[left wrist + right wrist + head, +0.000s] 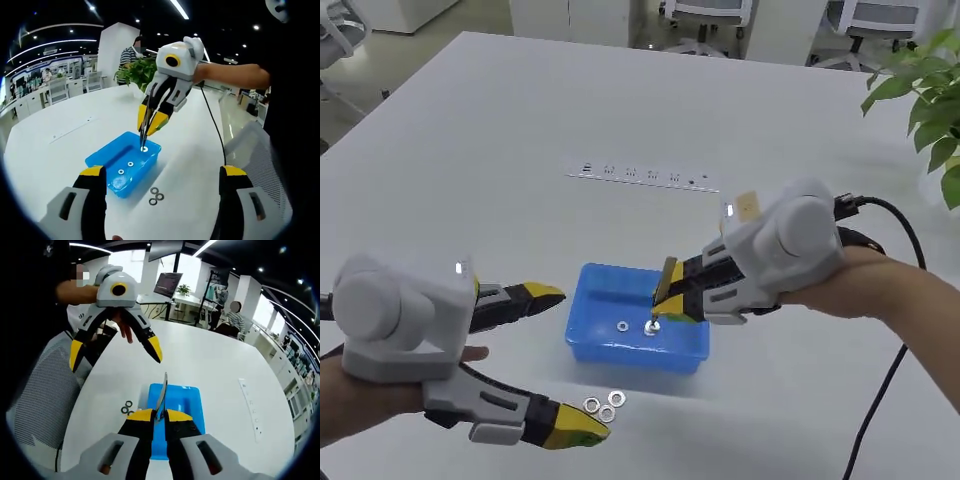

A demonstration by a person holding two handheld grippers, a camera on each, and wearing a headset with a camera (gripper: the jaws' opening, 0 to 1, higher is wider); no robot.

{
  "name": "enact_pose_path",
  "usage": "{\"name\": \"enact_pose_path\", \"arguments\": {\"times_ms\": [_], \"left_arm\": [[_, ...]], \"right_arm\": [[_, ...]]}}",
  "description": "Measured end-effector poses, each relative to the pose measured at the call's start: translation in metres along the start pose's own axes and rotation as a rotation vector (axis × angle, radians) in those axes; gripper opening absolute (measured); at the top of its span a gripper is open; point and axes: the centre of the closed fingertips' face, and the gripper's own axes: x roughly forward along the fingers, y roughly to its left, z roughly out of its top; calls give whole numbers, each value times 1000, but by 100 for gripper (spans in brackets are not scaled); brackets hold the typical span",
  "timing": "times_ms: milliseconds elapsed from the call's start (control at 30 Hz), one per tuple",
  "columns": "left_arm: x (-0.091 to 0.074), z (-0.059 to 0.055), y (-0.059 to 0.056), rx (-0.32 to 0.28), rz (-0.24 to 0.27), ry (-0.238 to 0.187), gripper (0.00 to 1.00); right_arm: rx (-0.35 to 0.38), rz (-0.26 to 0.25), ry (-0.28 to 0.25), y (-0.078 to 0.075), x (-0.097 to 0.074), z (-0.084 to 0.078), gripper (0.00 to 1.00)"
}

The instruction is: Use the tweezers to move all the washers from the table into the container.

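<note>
A blue container (588, 345) (105, 157) (189, 405) sits on the white table. My right gripper (672, 290) (160, 415) is shut on the tweezers (663, 290) (145, 122) (162, 396), which point down into the container. Their tips rest at a washer (653, 327) (144, 148) on the container floor; whether they pinch it is unclear. Two more washers (130, 163) lie inside. Three washers (605, 405) (156, 196) (126, 407) lie on the table in front of the container. My left gripper (560, 362) (162, 172) (116, 352) is open beside them, holding nothing.
A white power strip (640, 175) (251, 407) lies on the table beyond the container. A green plant (930, 100) stands at the far right edge. A black cable (895, 350) trails from the right gripper across the table. Office chairs stand behind the table.
</note>
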Motion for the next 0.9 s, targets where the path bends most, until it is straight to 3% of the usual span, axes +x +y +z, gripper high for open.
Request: {"name": "enact_pose_path", "arguments": {"times_ms": [400, 900], "left_arm": [[-5, 0, 3, -7, 17, -10, 99], [-6, -2, 9, -11, 29, -14, 98]], "right_arm": [[-1, -13, 17, -12, 17, -11, 9], [24, -11, 30, -11, 44, -34, 9]]}}
